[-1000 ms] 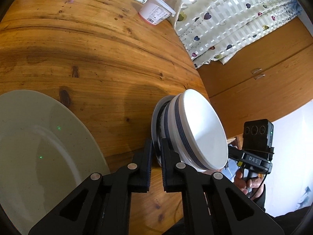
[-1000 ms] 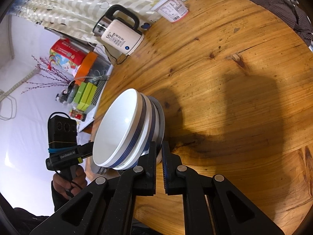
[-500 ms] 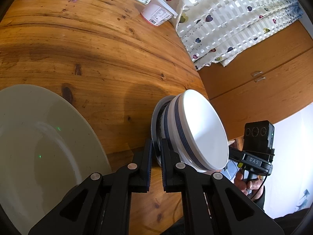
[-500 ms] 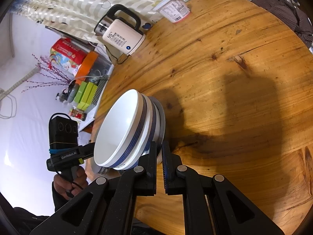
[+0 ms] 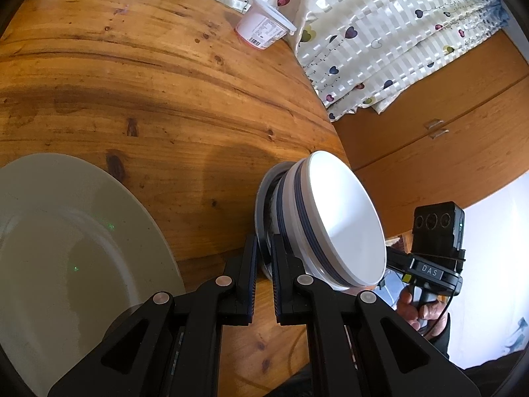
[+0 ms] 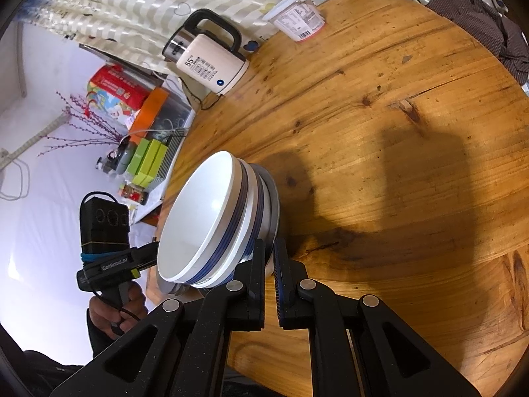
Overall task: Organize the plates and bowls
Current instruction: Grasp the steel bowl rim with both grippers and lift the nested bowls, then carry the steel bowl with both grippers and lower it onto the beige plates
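Observation:
Both grippers hold one stack between them above the round wooden table (image 5: pixel 148 92): two nested white bowls with blue bands (image 5: pixel 337 218) on a small grey plate (image 5: pixel 263 205). My left gripper (image 5: pixel 263 248) is shut on the plate's rim. My right gripper (image 6: pixel 269 251) is shut on the opposite rim of the same plate (image 6: pixel 272 198), with the bowls (image 6: pixel 205 218) to its left. A large pale plate (image 5: pixel 66 248) lies on the table at the lower left of the left wrist view.
A white kettle (image 6: pixel 208 63) and a yogurt tub (image 6: pixel 299 21) stand at the table's far edge by a heart-print curtain (image 5: pixel 380 33). A dark cloth (image 6: pixel 489 29) lies at the right edge. A wooden cabinet (image 5: pixel 446 125) stands beyond the table.
The held stack has stayed in the same place between both grippers. In the left wrist view the table and large plate have drifted slightly; the kettle has come into view at the top.

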Tool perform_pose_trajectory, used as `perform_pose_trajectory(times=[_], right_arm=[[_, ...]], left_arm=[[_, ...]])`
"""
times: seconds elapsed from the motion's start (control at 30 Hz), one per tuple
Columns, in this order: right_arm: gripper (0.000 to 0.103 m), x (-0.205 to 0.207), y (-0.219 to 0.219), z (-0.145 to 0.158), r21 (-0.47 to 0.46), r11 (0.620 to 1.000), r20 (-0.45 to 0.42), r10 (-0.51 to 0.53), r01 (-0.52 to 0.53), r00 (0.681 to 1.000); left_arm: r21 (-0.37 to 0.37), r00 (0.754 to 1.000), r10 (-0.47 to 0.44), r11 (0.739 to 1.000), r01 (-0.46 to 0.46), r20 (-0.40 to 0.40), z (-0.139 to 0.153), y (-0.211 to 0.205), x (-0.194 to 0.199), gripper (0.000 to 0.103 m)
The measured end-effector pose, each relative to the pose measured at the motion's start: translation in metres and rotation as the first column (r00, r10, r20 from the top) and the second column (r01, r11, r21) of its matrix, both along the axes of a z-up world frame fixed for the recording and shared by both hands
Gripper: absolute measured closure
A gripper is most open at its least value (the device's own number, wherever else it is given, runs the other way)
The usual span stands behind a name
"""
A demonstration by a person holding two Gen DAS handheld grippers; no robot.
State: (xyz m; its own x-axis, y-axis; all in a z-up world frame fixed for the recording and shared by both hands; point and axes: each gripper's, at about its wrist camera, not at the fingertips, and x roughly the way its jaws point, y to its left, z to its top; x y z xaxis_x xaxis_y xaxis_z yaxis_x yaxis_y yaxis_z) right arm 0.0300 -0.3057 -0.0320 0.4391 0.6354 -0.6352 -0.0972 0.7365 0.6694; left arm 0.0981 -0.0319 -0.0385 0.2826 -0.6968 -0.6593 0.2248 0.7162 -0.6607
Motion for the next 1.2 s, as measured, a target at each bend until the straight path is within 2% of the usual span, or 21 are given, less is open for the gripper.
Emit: perform_pose_trajectory(times=[1.2], right_arm=[[0.097,0.005,0.035,0.03,-0.025,0.998,0.061,0.066,-0.064,0.996]], left_arm=[[0.004,0.995,0.068,0.998,-0.069,0.072,0.029,0.031,-0.022,0.097]])
